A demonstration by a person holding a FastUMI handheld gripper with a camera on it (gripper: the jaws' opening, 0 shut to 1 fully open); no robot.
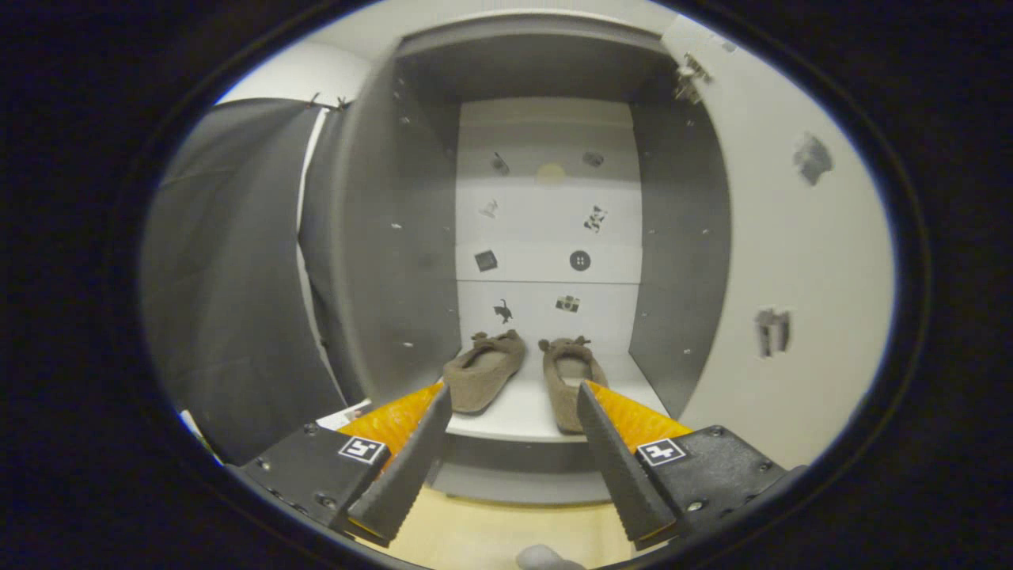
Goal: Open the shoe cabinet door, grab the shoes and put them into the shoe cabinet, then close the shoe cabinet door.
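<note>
The shoe cabinet [396, 237] stands open ahead, with grey side walls and a white back panel carrying small stickers. Two brown suede shoes rest side by side on its bottom shelf [514, 416]: the left shoe [484, 370] and the right shoe [571, 378], toes toward the back. The cabinet door [791, 261] is swung open on the right, its pale inner face turned toward me. My gripper [514, 392] is open, its two ribbed fingers spread wide just in front of the shelf edge with nothing between them. The right fingertip overlaps the heel of the right shoe in view.
Black booth cloth [229, 277] hangs to the left of the cabinet. A light wooden floor [506, 530] lies below the fingers. A hinge [690, 79] sits at the door's top corner.
</note>
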